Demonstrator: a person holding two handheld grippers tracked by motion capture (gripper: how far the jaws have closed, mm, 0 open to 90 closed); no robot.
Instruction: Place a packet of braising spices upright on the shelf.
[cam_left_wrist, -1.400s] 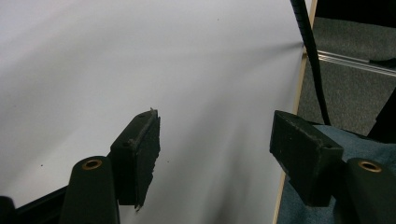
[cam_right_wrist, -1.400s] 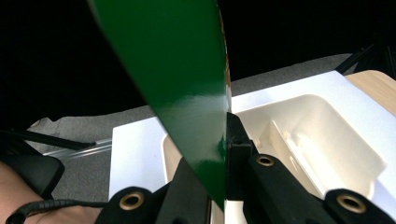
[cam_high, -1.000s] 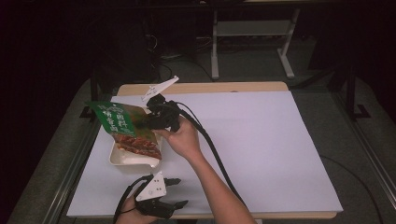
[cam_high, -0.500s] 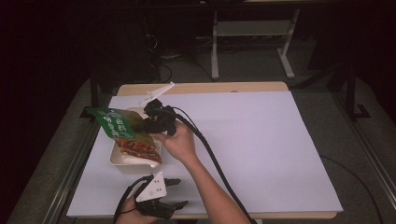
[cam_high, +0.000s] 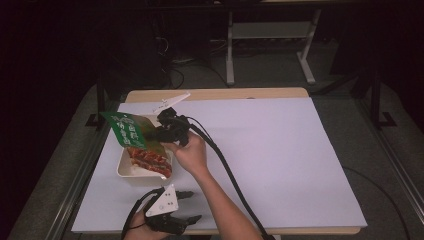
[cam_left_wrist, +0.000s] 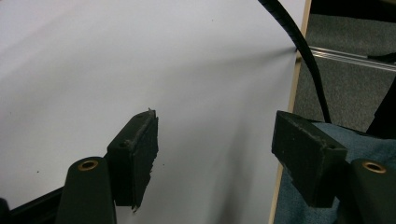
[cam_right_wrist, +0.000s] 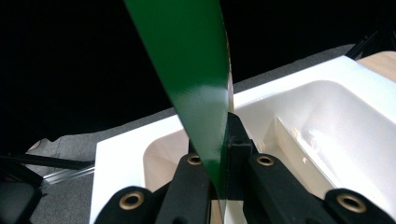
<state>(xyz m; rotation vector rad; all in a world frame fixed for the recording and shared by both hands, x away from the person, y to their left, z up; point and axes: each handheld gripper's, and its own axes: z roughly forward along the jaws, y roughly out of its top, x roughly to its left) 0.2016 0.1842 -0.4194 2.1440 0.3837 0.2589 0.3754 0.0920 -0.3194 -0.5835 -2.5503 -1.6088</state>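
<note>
A green snack bag (cam_high: 130, 130) hangs tilted over a white tray (cam_high: 123, 169), and my right gripper (cam_high: 159, 134) is shut on its right edge. Reddish-brown food (cam_high: 150, 159) lies heaped in the tray under the bag's lower end. In the right gripper view the jaws pinch the green bag (cam_right_wrist: 196, 70) edge-on at my right gripper (cam_right_wrist: 219, 140), with the white tray (cam_right_wrist: 303, 116) below. My left gripper (cam_high: 194, 206) rests at the table's near edge, open and holding nothing. In the left gripper view, my left gripper (cam_left_wrist: 215, 149) has only white table surface between its jaws.
A white sheet (cam_high: 280, 160) covers the table, with wide free room to the right of the tray. The right gripper's black cable (cam_high: 227, 170) trails along the forearm to the near edge and shows as a black cable (cam_left_wrist: 306, 56) in the left gripper view. A metal stand (cam_high: 270, 35) is on the floor behind the table.
The right gripper and the green bag have sunk slightly toward the tray and the near side. The left gripper has stayed where it was.
</note>
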